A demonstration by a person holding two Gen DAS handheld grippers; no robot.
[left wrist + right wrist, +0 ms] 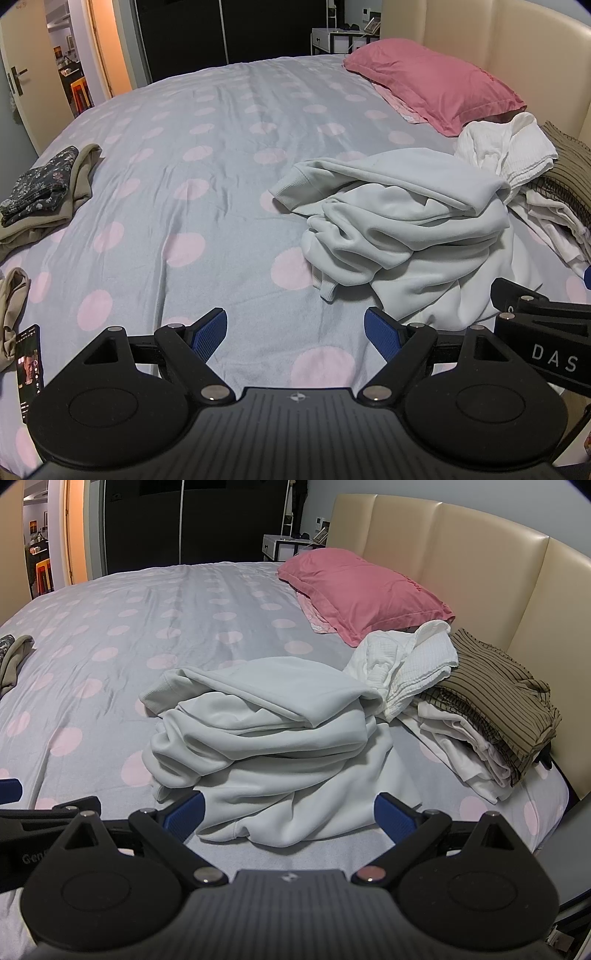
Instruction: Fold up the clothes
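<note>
A crumpled pale grey sweatshirt lies on the bed, also in the right wrist view. Behind it lie a white waffle garment and a brown striped garment on white cloth. A folded stack, dark floral on beige, sits at the far left. My left gripper is open and empty above the sheet, left of the sweatshirt. My right gripper is open and empty, its fingers just short of the sweatshirt's near edge.
A pink pillow lies by the beige headboard. A phone and a beige garment lie at the bed's left edge. The right gripper's body shows in the left wrist view. A doorway is at far left.
</note>
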